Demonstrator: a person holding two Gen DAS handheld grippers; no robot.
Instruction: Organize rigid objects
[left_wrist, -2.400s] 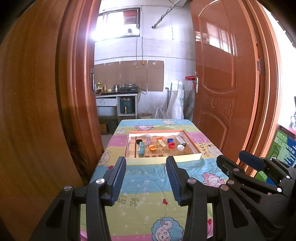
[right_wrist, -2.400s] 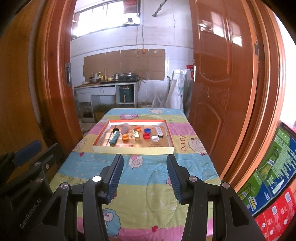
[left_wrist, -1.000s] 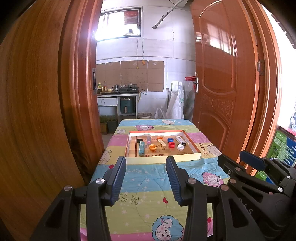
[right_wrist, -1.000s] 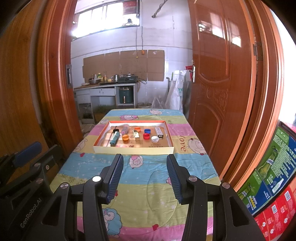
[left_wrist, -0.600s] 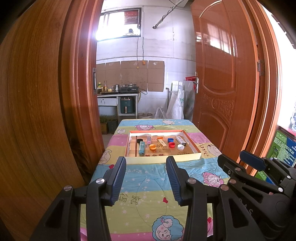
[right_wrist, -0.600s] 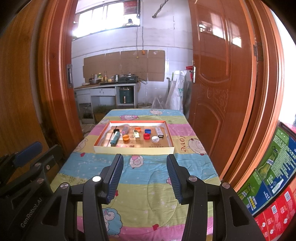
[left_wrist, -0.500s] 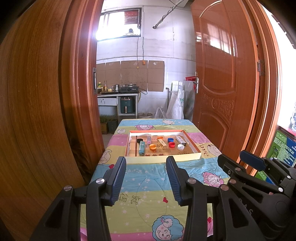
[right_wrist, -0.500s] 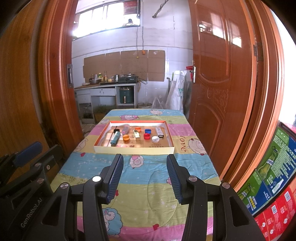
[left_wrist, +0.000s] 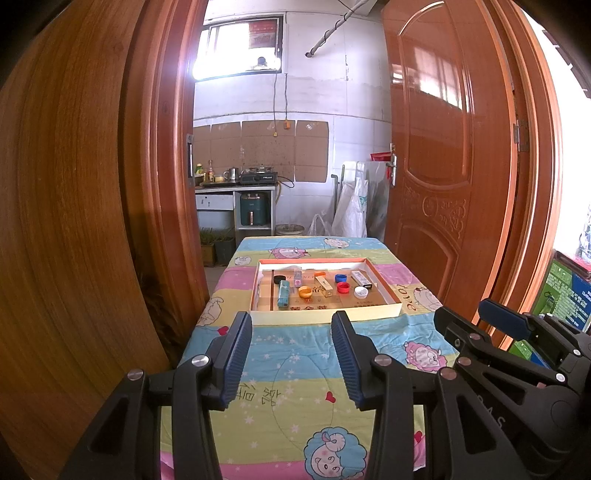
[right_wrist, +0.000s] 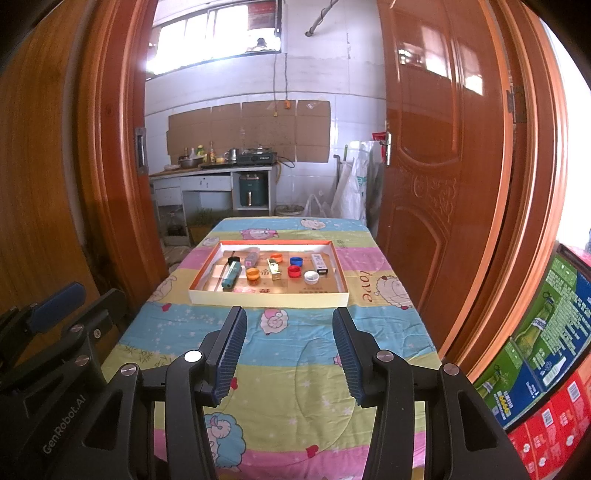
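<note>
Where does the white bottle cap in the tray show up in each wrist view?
Left wrist: white bottle cap right of centre, in the tray's near right part.
Right wrist: white bottle cap just right of centre, above the fingers.
Shared landmark: the red bottle cap immediately to its left.

tray | on table, far | holds caps, lighters
</note>
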